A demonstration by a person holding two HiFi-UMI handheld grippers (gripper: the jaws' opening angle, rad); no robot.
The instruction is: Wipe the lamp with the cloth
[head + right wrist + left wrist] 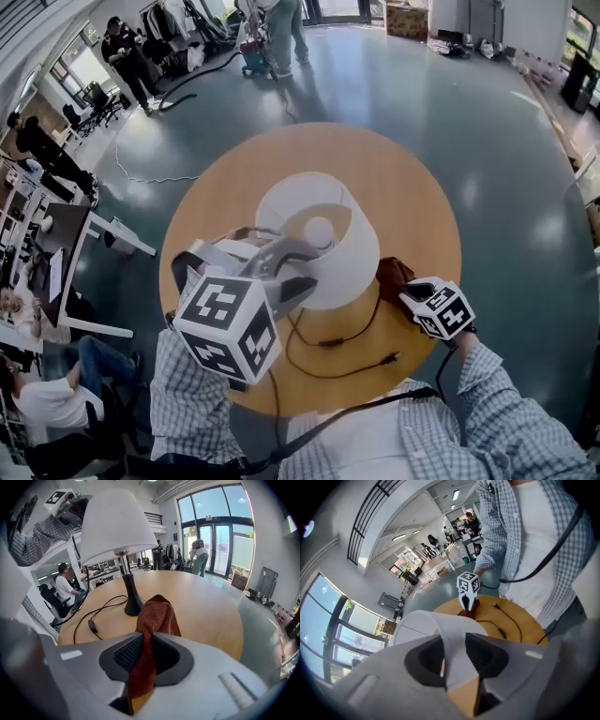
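Lamp shade (349, 255) sits loose in down-tilted left gripper (454, 663) jaws; right gripper (145, 658) clenches cloth (157, 616).

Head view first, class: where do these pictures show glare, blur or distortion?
Head view: glare patches on the glossy floor, edges bowed. Left gripper view: dark corners, lampshade rim soft up close. Right gripper view: door frames curve, cloth blurs nearest the lens.
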